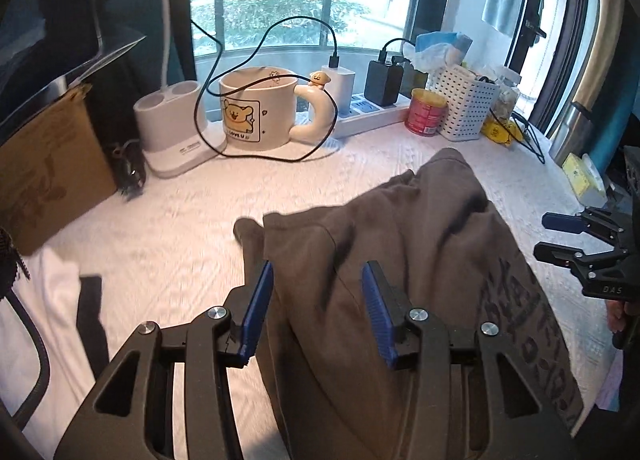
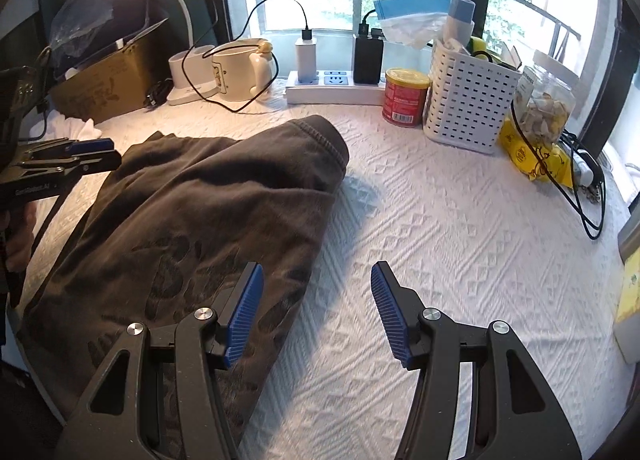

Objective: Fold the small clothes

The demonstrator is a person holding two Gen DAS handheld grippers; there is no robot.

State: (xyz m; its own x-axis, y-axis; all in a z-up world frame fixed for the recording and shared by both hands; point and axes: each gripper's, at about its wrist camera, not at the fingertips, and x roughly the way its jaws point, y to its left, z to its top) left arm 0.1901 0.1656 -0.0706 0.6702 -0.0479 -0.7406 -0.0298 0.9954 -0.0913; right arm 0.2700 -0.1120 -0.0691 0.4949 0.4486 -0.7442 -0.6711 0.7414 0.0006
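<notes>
Grey garment (image 1: 400, 244) is lying folded on the white-quilted table (image 2: 460, 220). My left claw (image 1: 318, 300) is hanging over it, jaws apart, gripping nothing. My right claw (image 2: 316, 308) is gaping beside its edge, near the mug (image 1: 256, 112).

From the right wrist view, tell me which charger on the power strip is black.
The right-hand charger, nearest the red can; the other charger is white.

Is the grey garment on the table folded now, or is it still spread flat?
Folded, at least once: the grey garment lies doubled on the white table cover, a layer edge crossing its top. How neatly, cannot tell.
</notes>
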